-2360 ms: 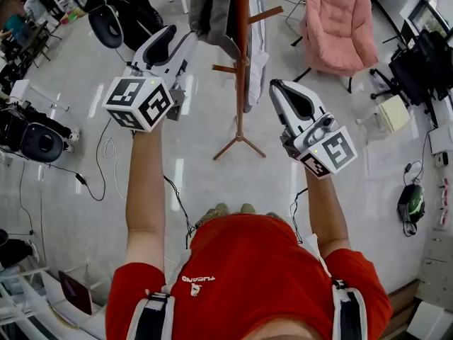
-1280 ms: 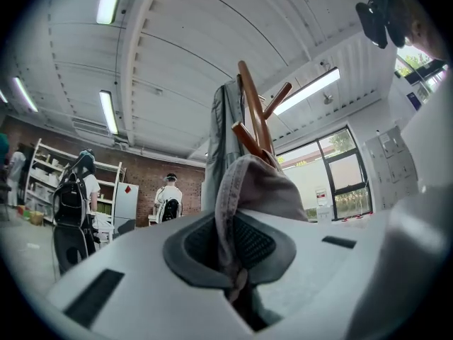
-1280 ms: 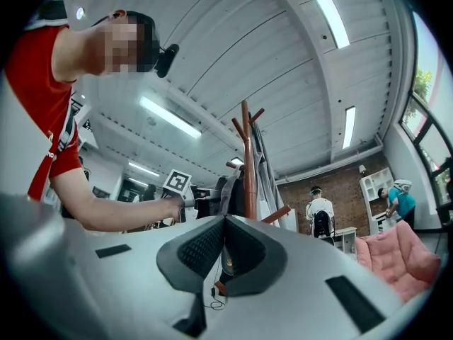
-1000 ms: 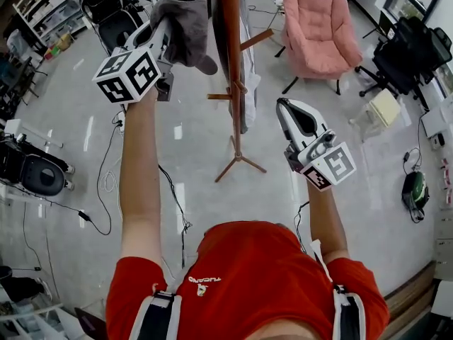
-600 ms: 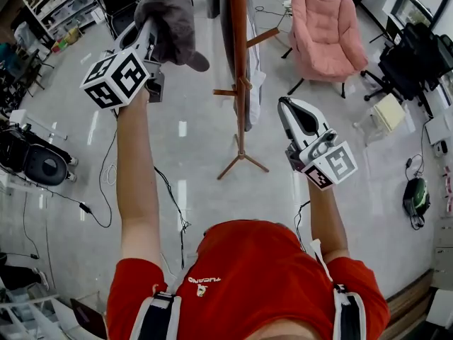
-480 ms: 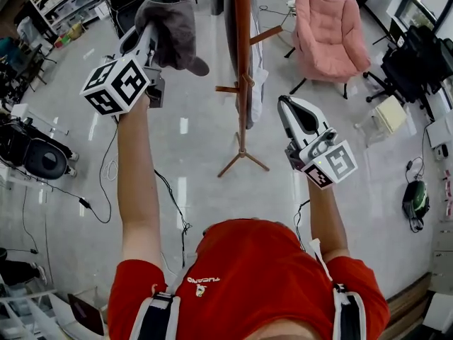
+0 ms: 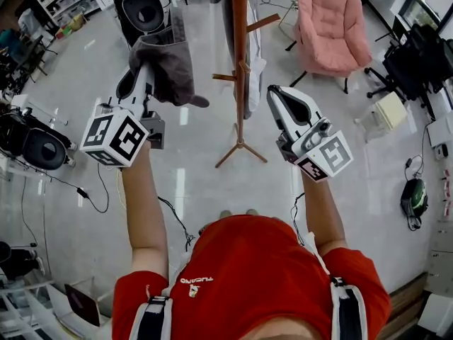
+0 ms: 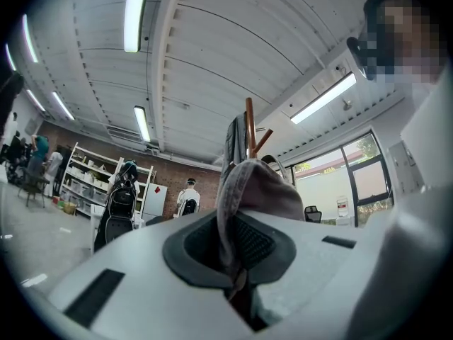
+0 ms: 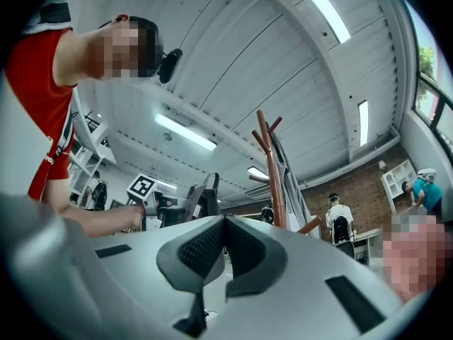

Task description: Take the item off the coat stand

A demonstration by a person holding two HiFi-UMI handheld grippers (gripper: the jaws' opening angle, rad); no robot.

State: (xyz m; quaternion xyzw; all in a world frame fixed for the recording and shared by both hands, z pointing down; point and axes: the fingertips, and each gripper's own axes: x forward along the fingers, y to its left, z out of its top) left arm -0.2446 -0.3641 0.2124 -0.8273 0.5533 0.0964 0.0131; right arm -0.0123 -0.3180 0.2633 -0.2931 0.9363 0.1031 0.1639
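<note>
A grey cap [image 7: 168,64] hangs from my left gripper [image 7: 146,68], which is shut on its fabric; the cap is to the left of the wooden coat stand [image 7: 239,55] and not touching it. In the left gripper view the cap [image 8: 249,188] is pinched between the pads of the left gripper [image 8: 236,255], with the stand's top [image 8: 249,122] behind it. My right gripper [image 7: 273,95] is to the right of the pole, shut with nothing in it. In the right gripper view the right gripper [image 9: 222,241] has its pads together, and the stand [image 9: 272,172] rises beyond them.
A pale garment [image 7: 255,44] still hangs on the stand. A pink armchair [image 7: 333,23] stands at the back right, a black bag [image 7: 141,6] at the back left, black equipment [image 7: 32,144] at the left. Cables [image 7: 92,190] trail over the grey floor.
My left gripper, shut on the grey cap, has come down and back from the stand's upper peg, and the cap hangs away from the stand. The right gripper has hardly moved.
</note>
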